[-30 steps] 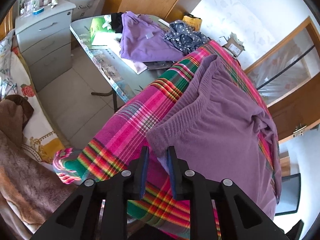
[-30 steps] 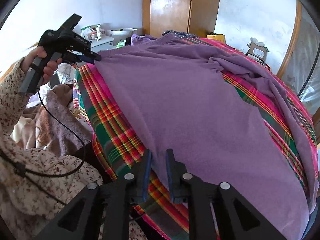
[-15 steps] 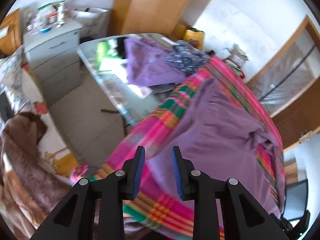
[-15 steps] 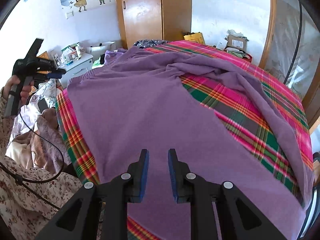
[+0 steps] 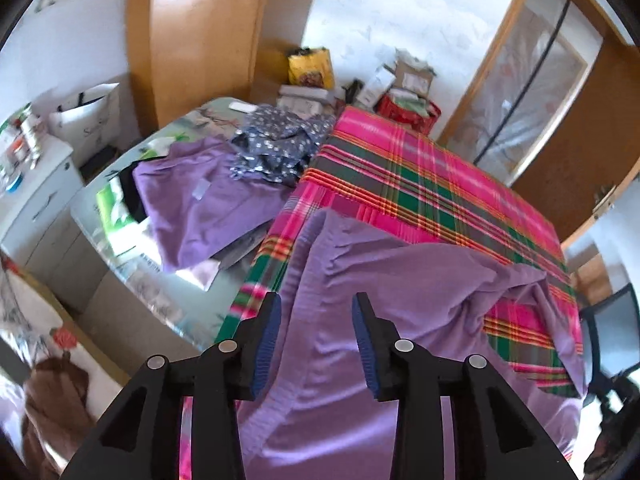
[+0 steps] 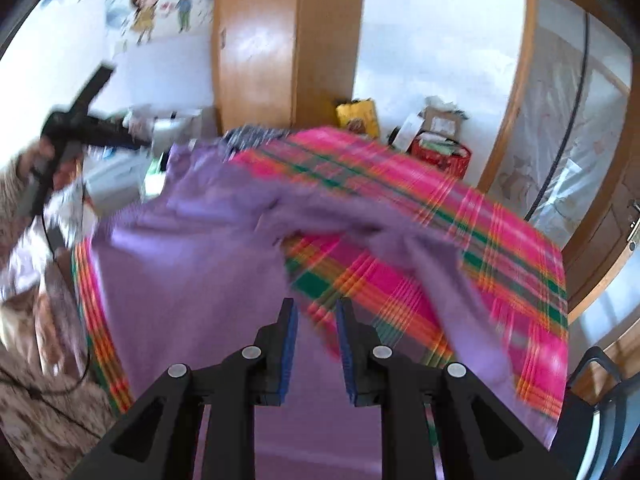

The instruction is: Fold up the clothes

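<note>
A purple sweater [image 5: 392,288] lies spread on the pink and green plaid cloth [image 5: 432,184], its hem toward me and one sleeve rumpled at the right. My left gripper [image 5: 316,320] hovers open above the hem, with nothing between its fingers. In the blurred right wrist view the same sweater [image 6: 192,264] covers the left half of the plaid cloth [image 6: 500,248]. Over the sweater's near edge my right gripper [image 6: 316,322] stands open and empty. The left gripper [image 6: 86,128] shows at the far left, raised in a person's hand.
A side table [image 5: 168,292] to the left carries a folded purple garment [image 5: 200,208] and a dark blue flowered one [image 5: 280,148]. A white drawer cabinet [image 5: 36,204] stands further left. Boxes [image 5: 404,84] sit beyond the far edge, and a chair [image 5: 612,332] stands at the right.
Both grippers held the sweater's near hem a second ago. They have opened, let it go and lifted up and forward. The sweater now lies flat.
</note>
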Demonstrator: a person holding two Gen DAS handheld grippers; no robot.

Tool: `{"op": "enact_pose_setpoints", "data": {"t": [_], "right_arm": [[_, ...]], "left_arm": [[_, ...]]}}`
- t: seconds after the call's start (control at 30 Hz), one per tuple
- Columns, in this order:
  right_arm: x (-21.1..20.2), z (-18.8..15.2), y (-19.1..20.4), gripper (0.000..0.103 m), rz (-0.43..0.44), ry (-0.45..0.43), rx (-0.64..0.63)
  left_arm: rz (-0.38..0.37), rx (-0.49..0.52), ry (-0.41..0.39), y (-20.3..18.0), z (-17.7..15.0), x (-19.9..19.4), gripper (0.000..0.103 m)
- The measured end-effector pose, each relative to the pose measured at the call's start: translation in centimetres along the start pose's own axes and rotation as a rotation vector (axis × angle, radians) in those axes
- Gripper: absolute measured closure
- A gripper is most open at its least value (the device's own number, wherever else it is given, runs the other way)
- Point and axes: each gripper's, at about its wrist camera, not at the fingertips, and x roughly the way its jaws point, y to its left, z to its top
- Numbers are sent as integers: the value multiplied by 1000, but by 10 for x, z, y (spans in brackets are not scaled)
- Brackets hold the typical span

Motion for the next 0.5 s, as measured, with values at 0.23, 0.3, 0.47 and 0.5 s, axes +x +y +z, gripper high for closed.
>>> {"op": "enact_pose_setpoints", "data": {"t": [0.23,0.3,0.47,0.5], "right_arm": [[52,31,-20,66,27,46,28],[67,40,-25,66,34,59,36],[105,63,-40,66,54,92,56],[112,67,-42,66,57,98,60]], "left_arm": [[-24,29,92,0,34,50,64],[-31,-5,111,6,40,66,64],[-26,17,122,7,53,98,64],[-47,8,125,9,55,103,64]]}}
